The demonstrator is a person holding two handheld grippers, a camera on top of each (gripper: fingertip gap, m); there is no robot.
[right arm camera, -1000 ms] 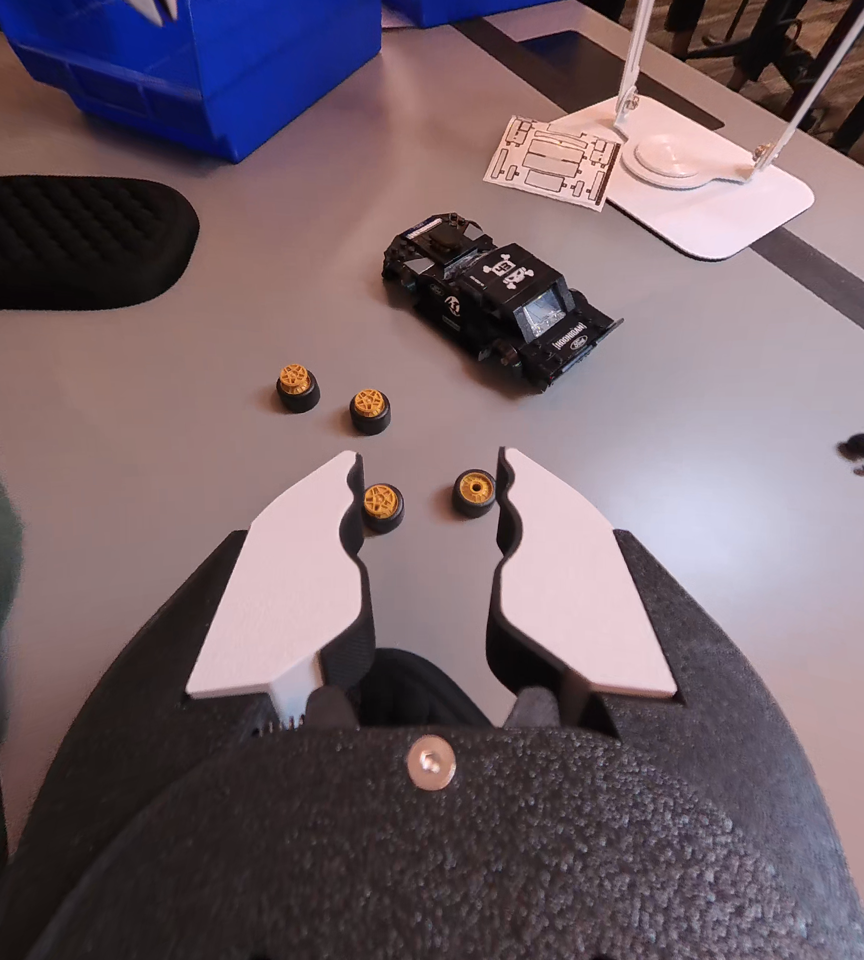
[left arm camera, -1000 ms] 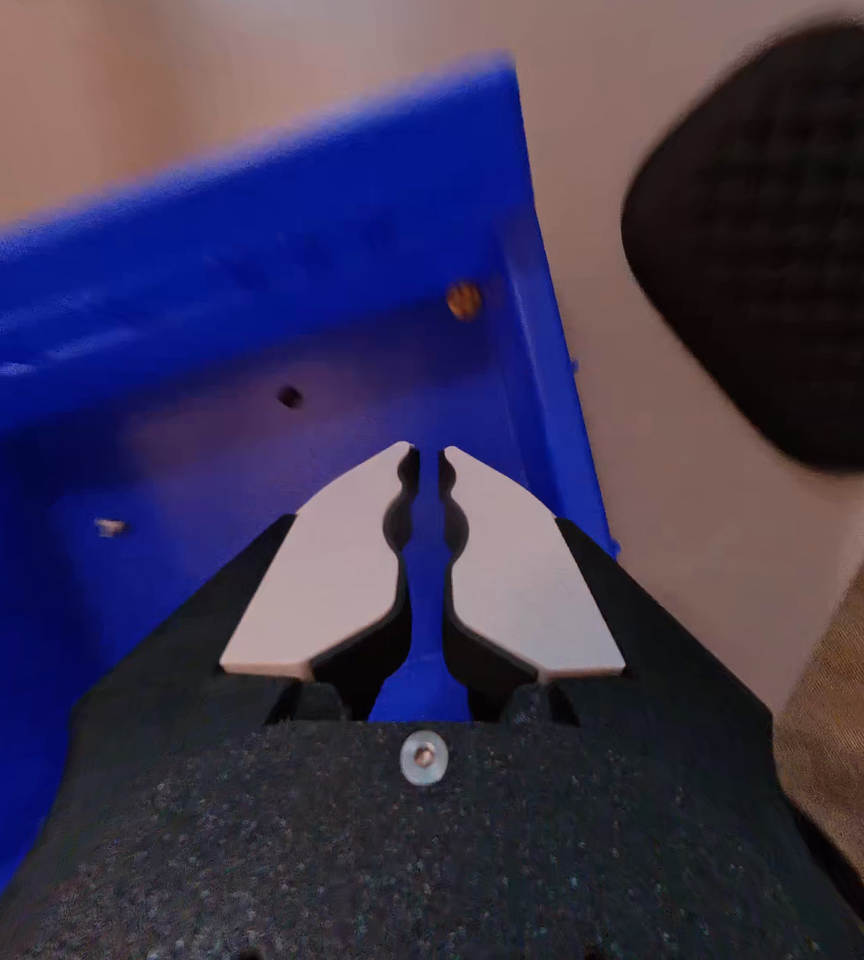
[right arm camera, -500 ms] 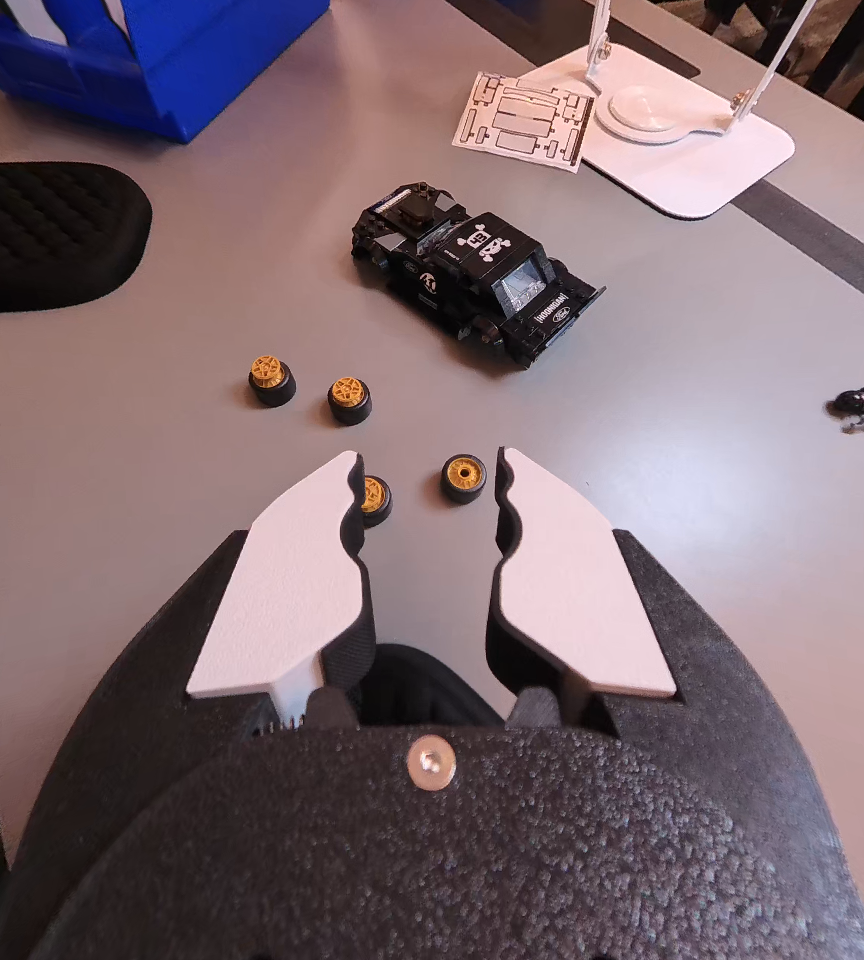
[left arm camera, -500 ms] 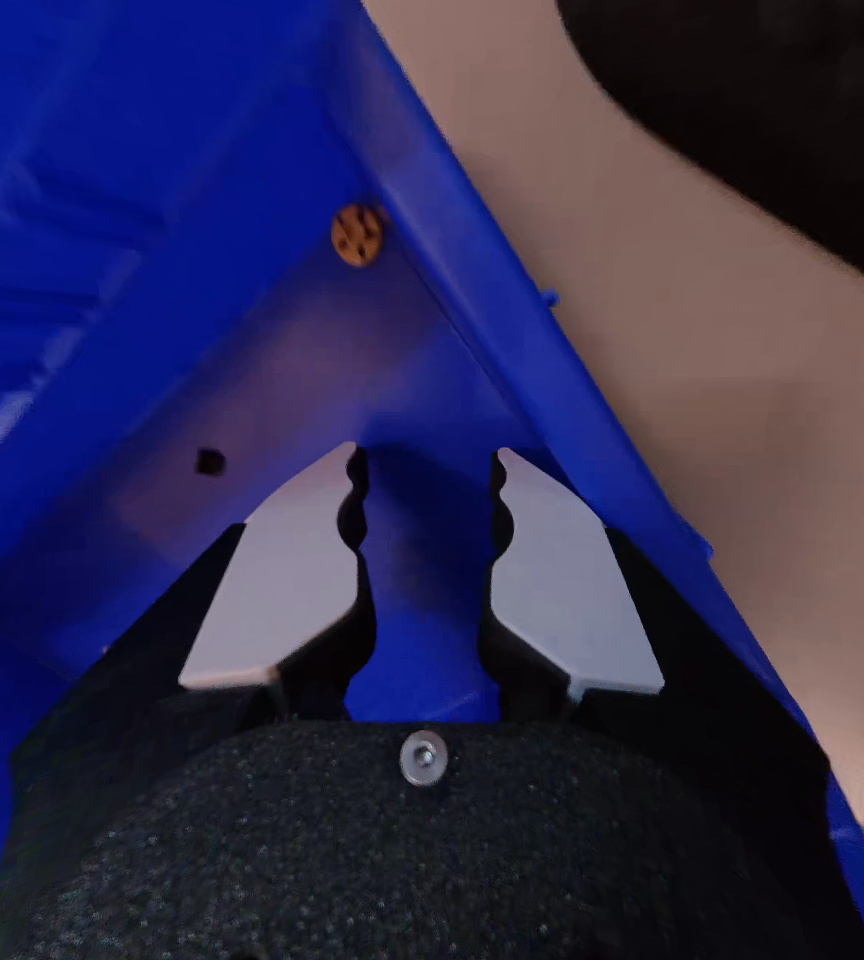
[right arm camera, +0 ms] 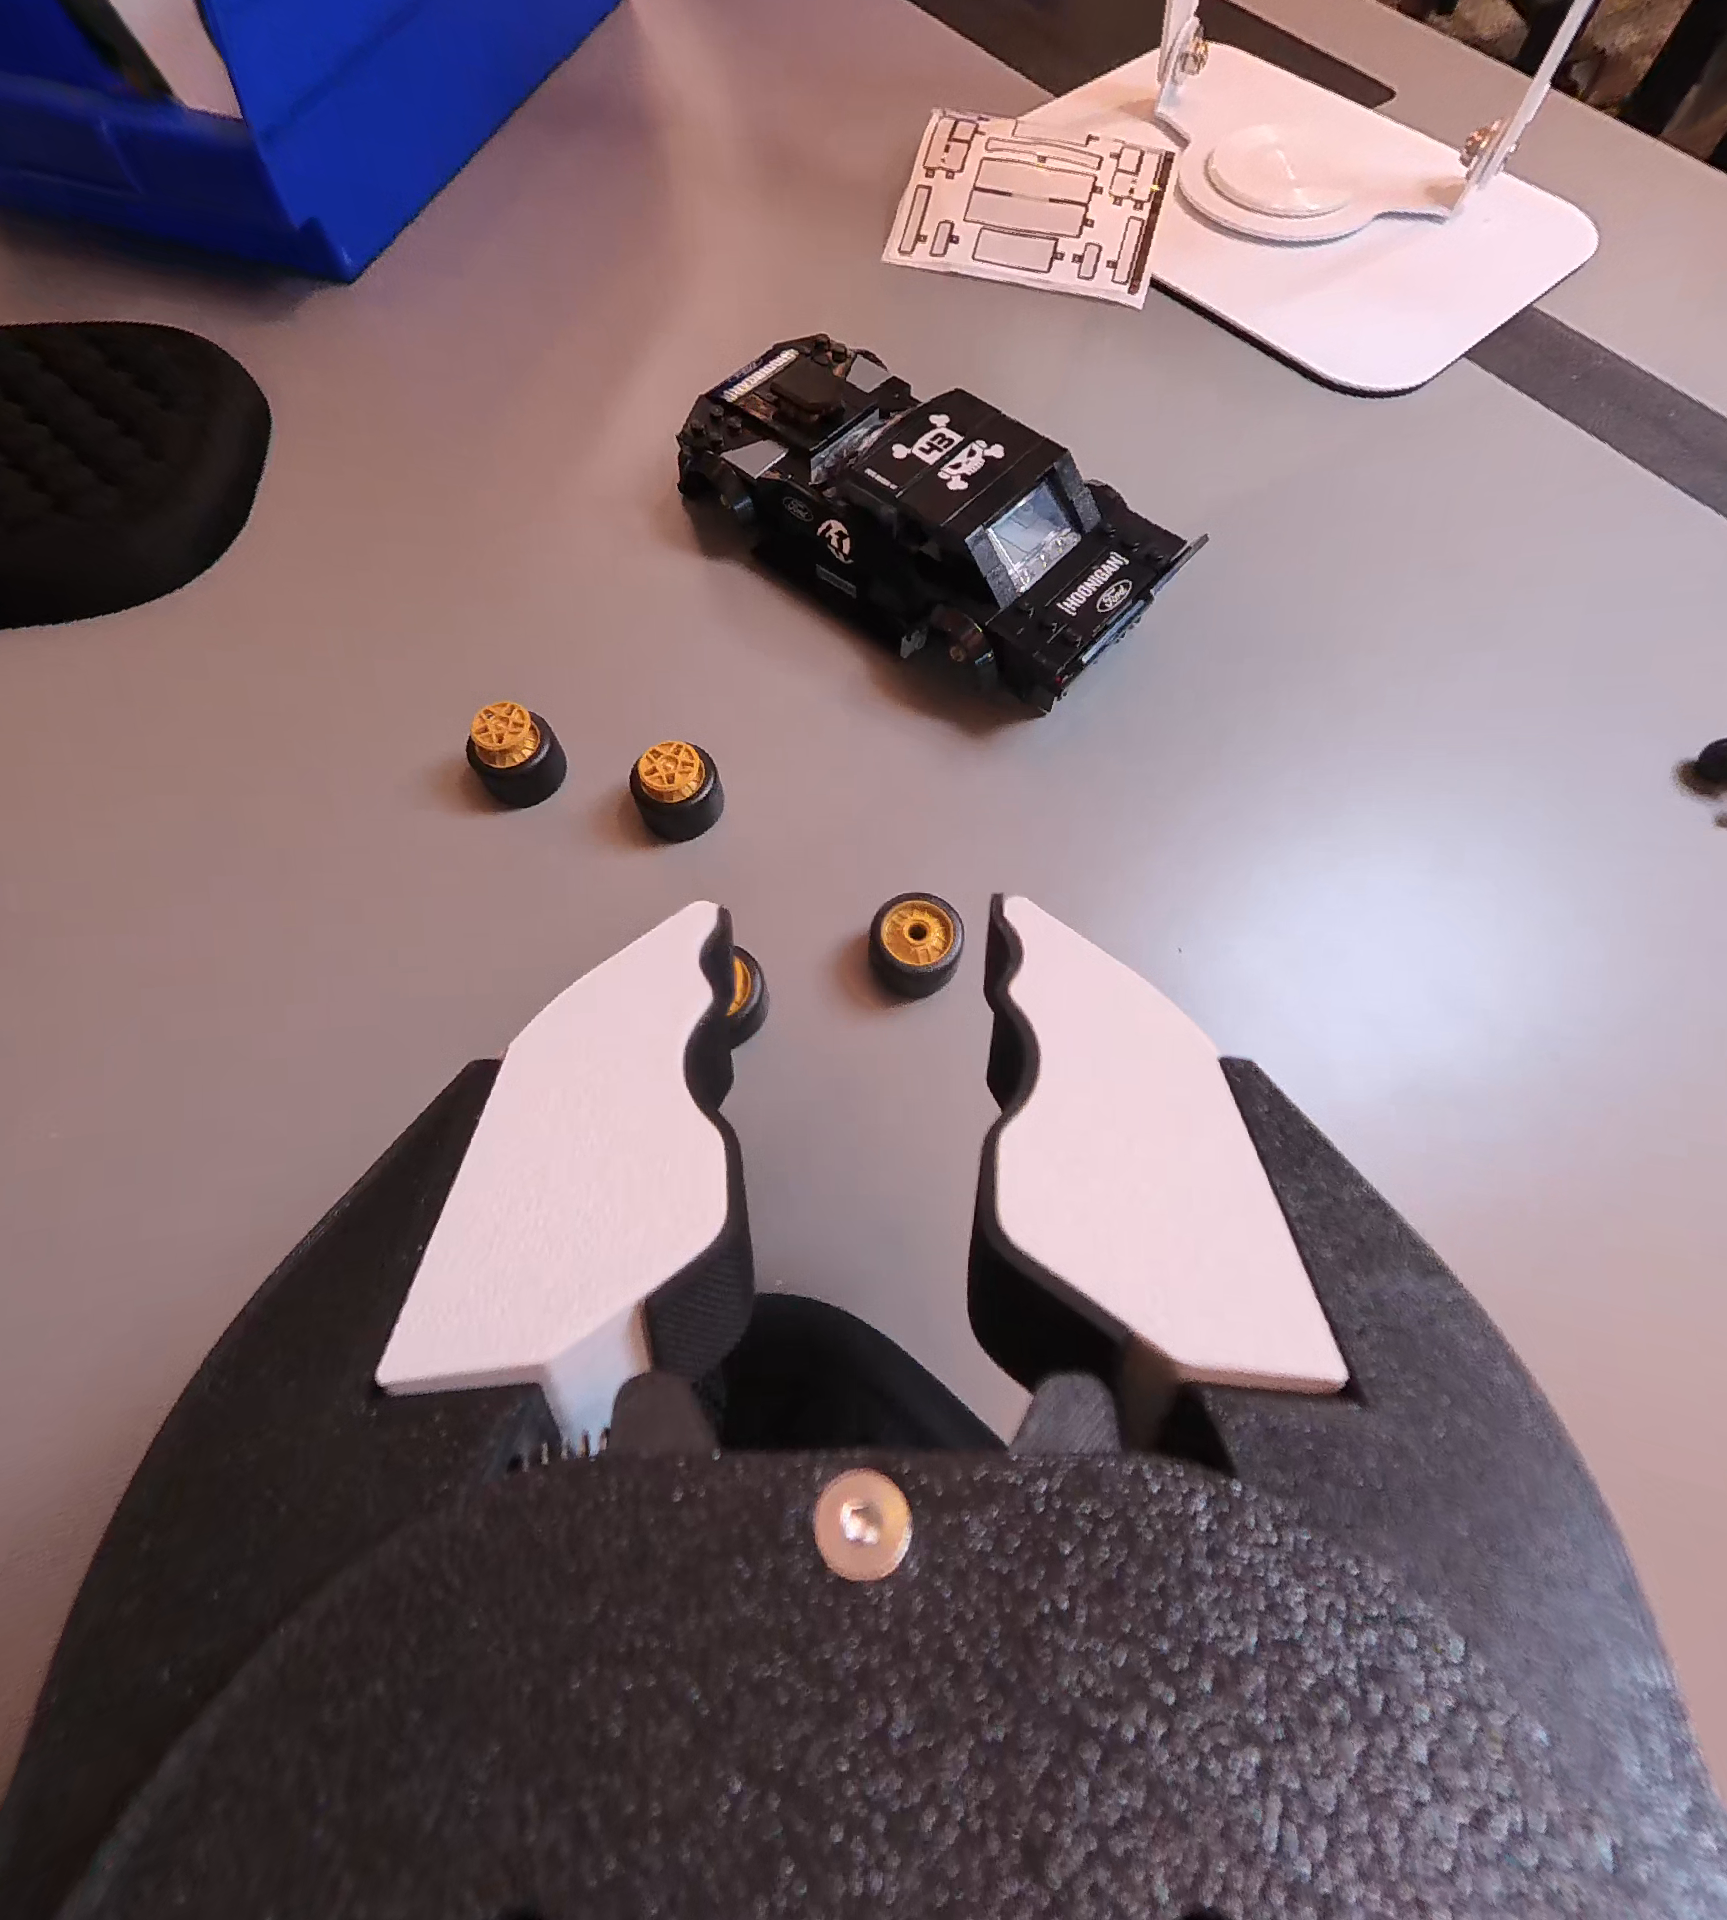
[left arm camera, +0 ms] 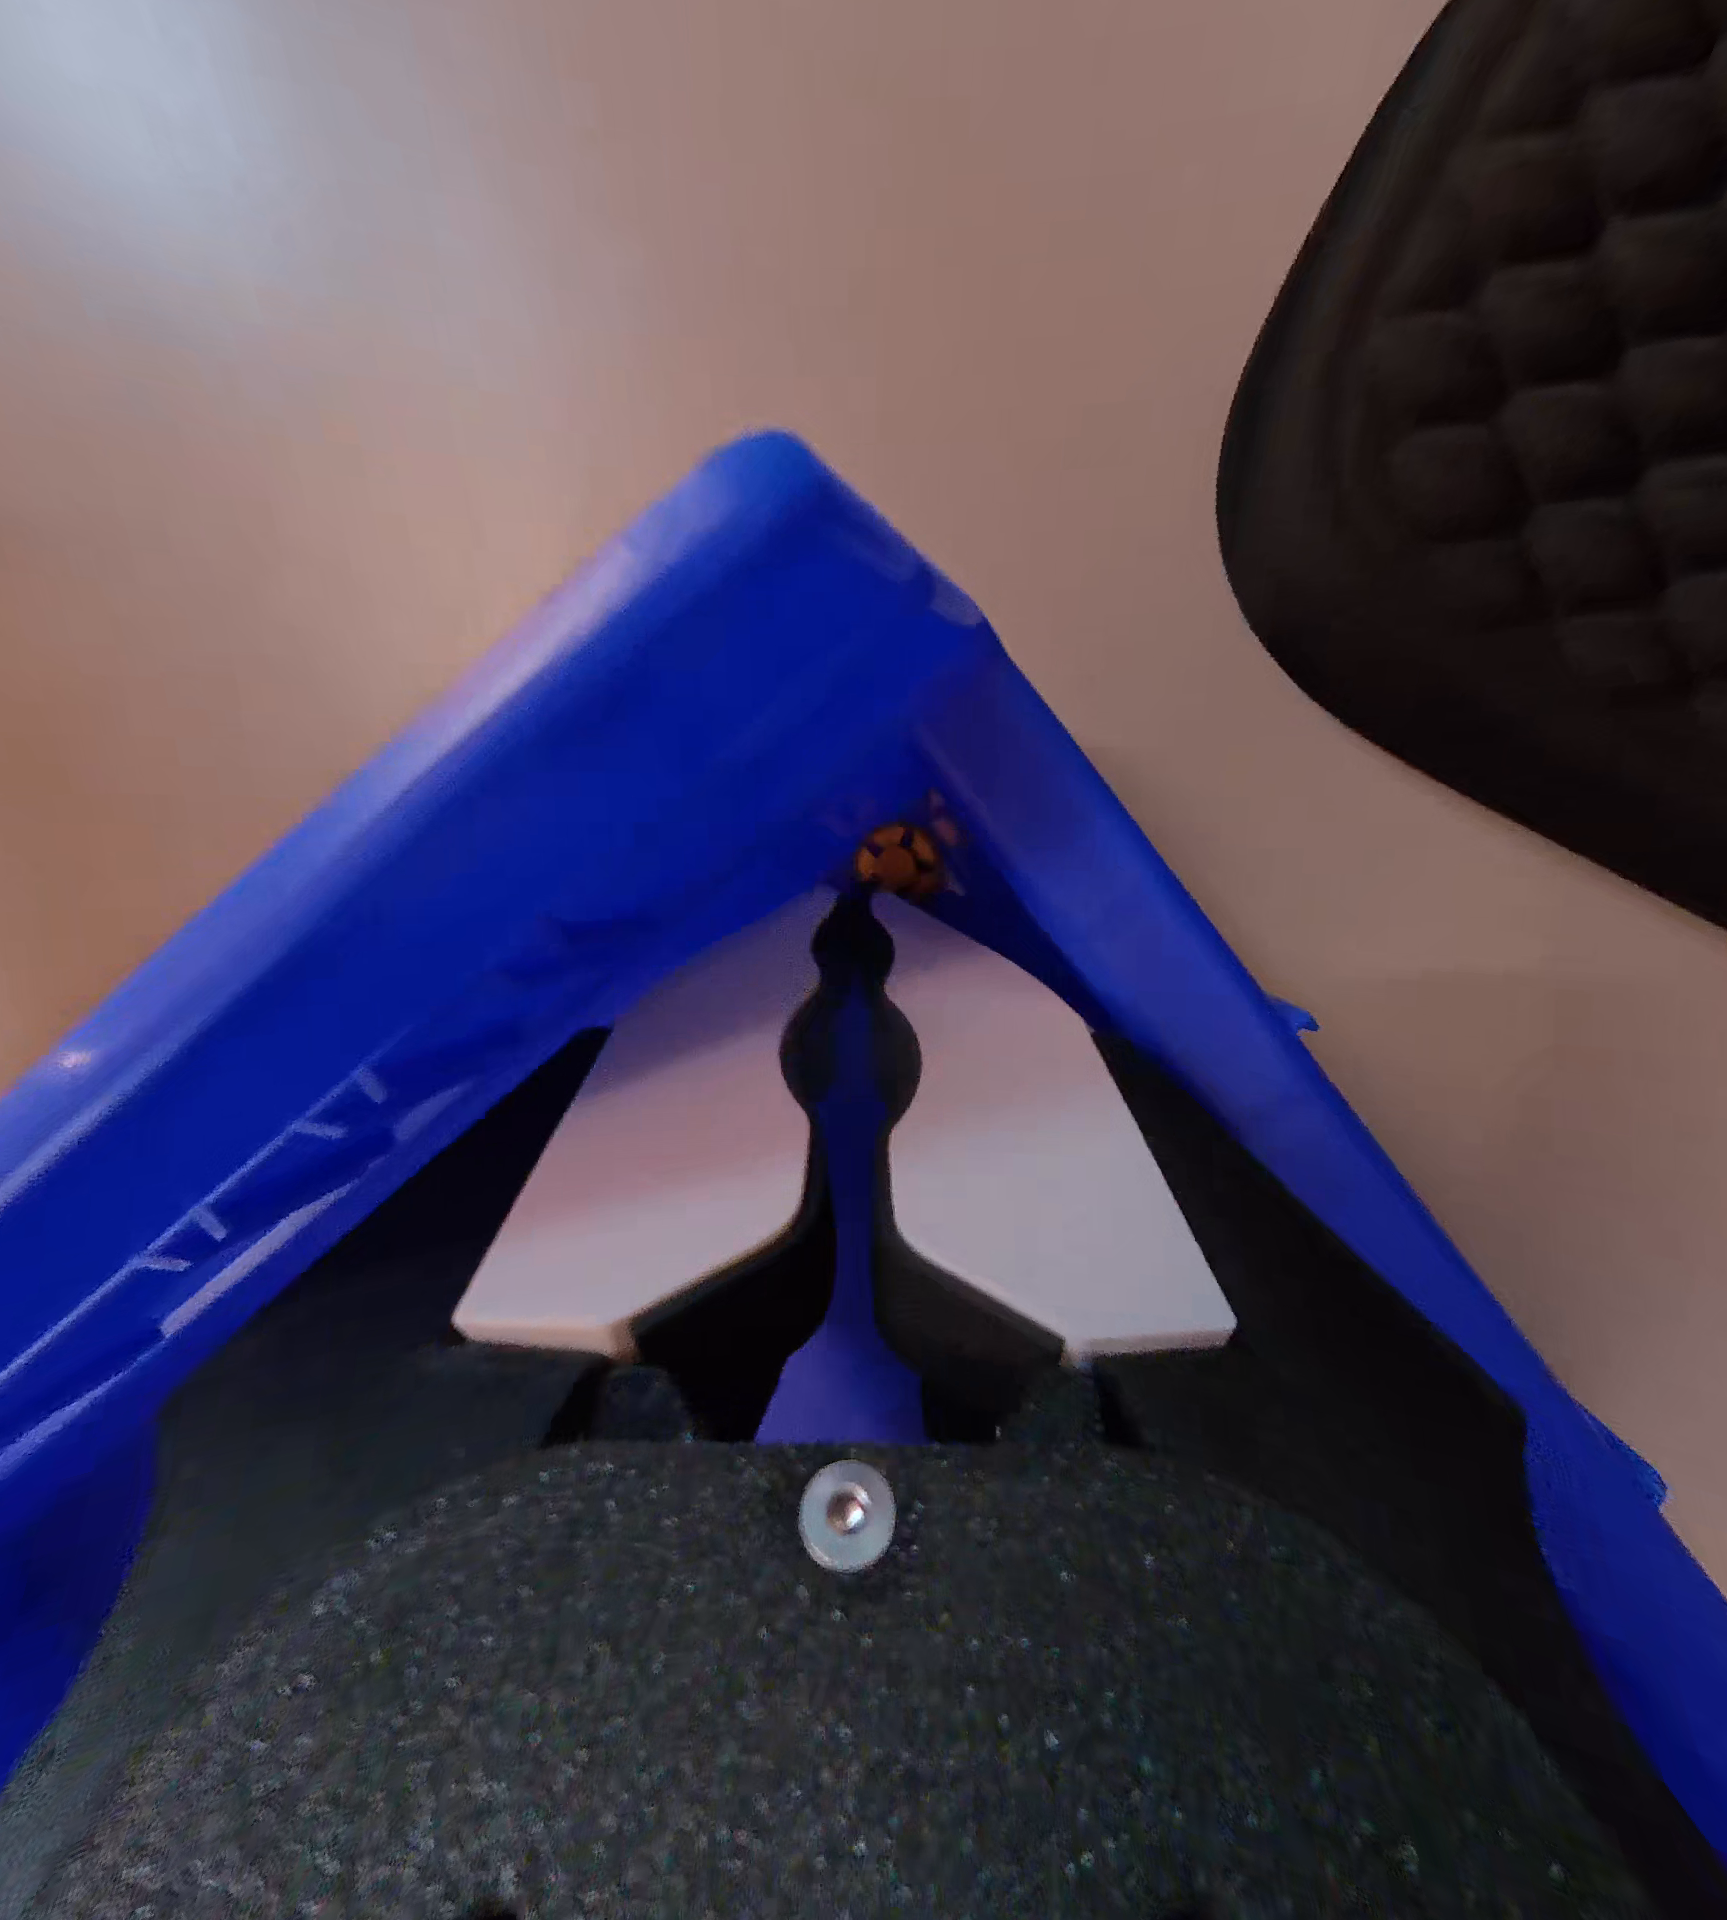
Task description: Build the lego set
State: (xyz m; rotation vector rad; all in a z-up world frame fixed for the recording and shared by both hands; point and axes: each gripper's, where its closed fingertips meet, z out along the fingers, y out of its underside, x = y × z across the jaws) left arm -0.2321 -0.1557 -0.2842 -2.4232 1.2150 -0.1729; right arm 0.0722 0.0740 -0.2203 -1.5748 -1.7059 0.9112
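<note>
Glossy blue plastic on the bin (left arm camera: 568, 831), faintly scuffed. Rough, grainy black plastic on the body of the right hand-held gripper (right arm camera: 854, 925), matt white plates over its fingers (right arm camera: 1129, 1122), a bright metal screw (right arm camera: 861, 1536) at lower centre. Smooth, matt grey on the surface (right arm camera: 1358, 935). Shiny black plastic on the lego car (right arm camera: 932, 520); gold-look hubs in dull rubbery tyres on the wheels (right arm camera: 676, 788). Dimpled black foam on the pad (right arm camera: 59, 468) at left. Thin paper for the sticker sheet (right arm camera: 1030, 203), upper right.

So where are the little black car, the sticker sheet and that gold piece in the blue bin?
black car (right arm camera: 926, 525): right wrist view, on its roof.
sticker sheet (right arm camera: 1030, 203): right wrist view, sheet's middle.
gold piece (left arm camera: 897, 858): left wrist view, its round face, in the bin's corner.
</note>
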